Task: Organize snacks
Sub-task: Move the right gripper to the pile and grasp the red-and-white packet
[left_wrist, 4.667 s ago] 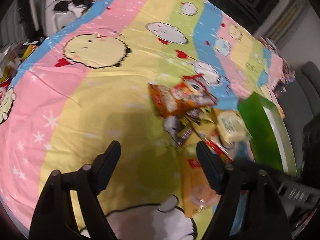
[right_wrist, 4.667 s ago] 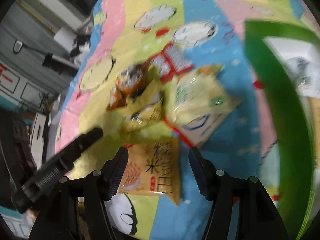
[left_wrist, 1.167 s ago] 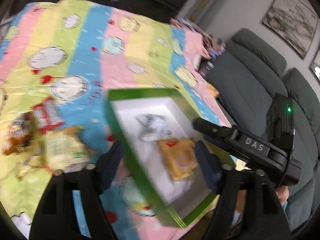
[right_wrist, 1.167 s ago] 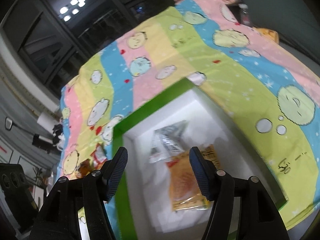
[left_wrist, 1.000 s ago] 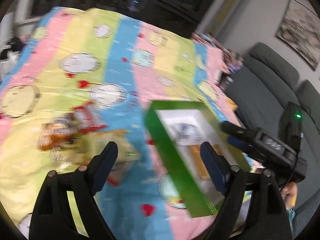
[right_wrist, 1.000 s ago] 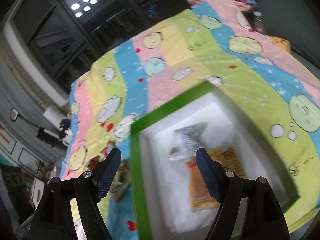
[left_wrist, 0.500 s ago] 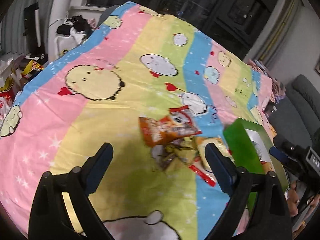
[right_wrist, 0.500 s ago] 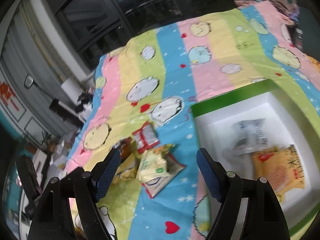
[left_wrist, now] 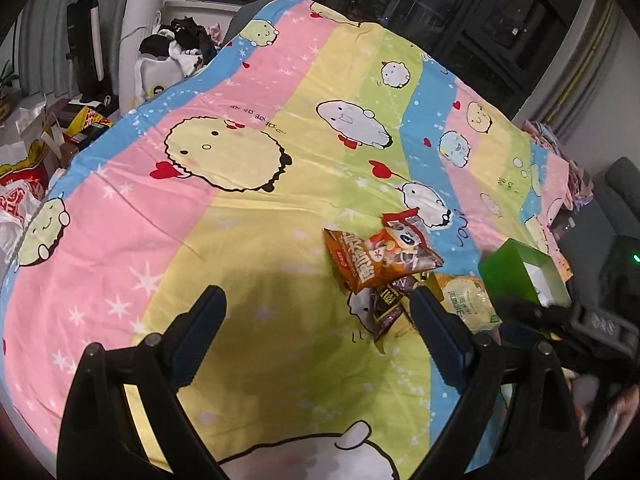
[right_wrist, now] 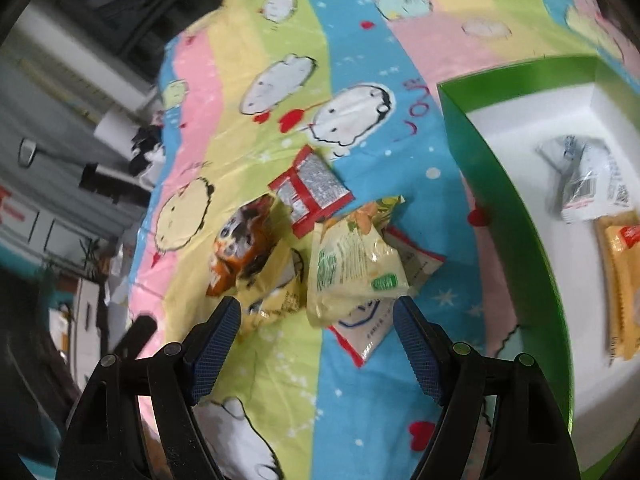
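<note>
Snack pile (right_wrist: 320, 248) partly overlapped, green box (right_wrist: 504, 208) cut off, both tongs (left_wrist: 316, 320) (right_wrist: 316, 320) spread, empty

Indoor artificial light, fairly dim, dark windows behind. Left wrist view sharp; soft claw shadow falls on the striped cartoon-print bedsheet (left_wrist: 248, 208). Right wrist view motion-blurred, worst at the green white-lined box (right_wrist: 500, 216). Strong fisheye curvature, black vignetted corners.

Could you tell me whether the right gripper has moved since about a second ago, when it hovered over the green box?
Yes. The right gripper has swung left off the green box and now hovers over the snack pile.
</note>
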